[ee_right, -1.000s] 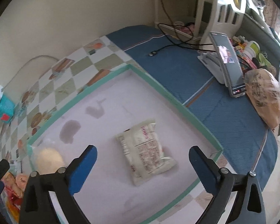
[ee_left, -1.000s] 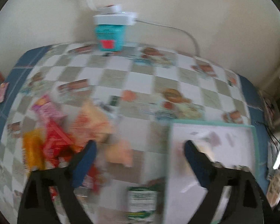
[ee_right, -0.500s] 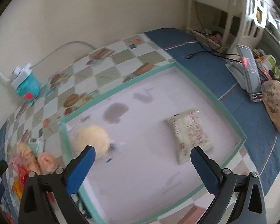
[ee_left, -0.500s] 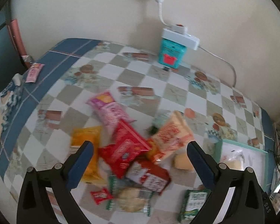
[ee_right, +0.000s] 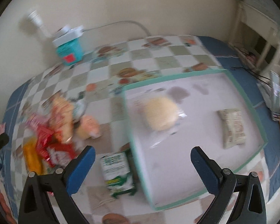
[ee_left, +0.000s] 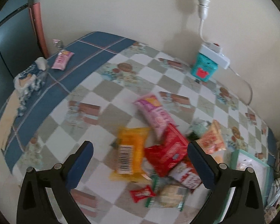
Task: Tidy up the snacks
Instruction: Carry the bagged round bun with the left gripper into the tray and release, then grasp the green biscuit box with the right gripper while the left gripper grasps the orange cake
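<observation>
A heap of snack packets lies on the checkered tablecloth: a yellow packet (ee_left: 129, 156), a red one (ee_left: 169, 153), a pink one (ee_left: 155, 115) and an orange-printed one (ee_left: 211, 140). My left gripper (ee_left: 140, 151) hangs open above the heap, holding nothing. In the right wrist view a green-rimmed white tray (ee_right: 252, 108) holds a wrapped bun (ee_right: 161, 113) and a pale packet (ee_right: 232, 128). A green-and-white packet (ee_right: 117, 171) lies just left of the tray. My right gripper (ee_right: 142, 158) is open and empty over the tray's left edge.
A teal box (ee_left: 204, 69) with a white power strip on top stands by the wall. A pink packet (ee_left: 62, 59) and a tissue pack (ee_left: 29, 78) lie on the blue cloth at far left. A phone on a stand (ee_right: 276, 93) and cables sit right of the tray.
Both views have swung left. The left gripper now faces the snack heap instead of the tray corner; the right gripper has shifted from the tray's middle to its left edge.
</observation>
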A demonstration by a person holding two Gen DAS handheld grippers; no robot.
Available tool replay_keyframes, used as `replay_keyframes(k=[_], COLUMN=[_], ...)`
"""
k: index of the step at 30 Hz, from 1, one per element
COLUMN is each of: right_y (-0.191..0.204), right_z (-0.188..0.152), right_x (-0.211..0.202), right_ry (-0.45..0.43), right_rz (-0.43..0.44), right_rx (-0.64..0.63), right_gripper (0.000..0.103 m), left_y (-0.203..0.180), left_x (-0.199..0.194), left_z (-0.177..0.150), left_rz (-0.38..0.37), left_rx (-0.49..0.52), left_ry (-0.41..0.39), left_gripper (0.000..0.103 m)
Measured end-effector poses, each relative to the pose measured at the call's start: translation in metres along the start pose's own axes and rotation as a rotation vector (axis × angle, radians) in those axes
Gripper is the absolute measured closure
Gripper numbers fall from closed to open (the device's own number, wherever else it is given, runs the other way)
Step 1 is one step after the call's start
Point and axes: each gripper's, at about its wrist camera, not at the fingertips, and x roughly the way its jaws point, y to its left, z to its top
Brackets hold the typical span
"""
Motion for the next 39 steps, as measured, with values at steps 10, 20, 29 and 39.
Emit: replay_keyframes(k=[10, 20, 29, 39], right_y=[0.058, 0.074, 0.051, 0.006], right_z=[-0.015, -0.021, -0.017, -0.006], right_x=[0.000, 0.004, 0.024, 0.041], right_ry=[0.026, 0.058, 0.131, 0.174], right_rz=[0.070, 0.110, 0.134, 0.133], right_rx=[-0.118, -0.151, -0.071, 0.052], right_gripper=[0.000, 0.000, 0.000, 0.000], left_y=[0.052, 0.075, 0.064, 0.041], left_x=[-0.001, 0.004, 0.020, 0.043], left_z=[0.001, 0.001, -0.004, -0.015], left_rz=[0.114, 0.096, 0.037, -0.012], left_rx=[0.000, -0.058, -0.044, 0.017], left_ry=[0.005, 0.031, 0.099, 0.187], left_gripper=[0.002, 0.002, 0.002, 0.002])
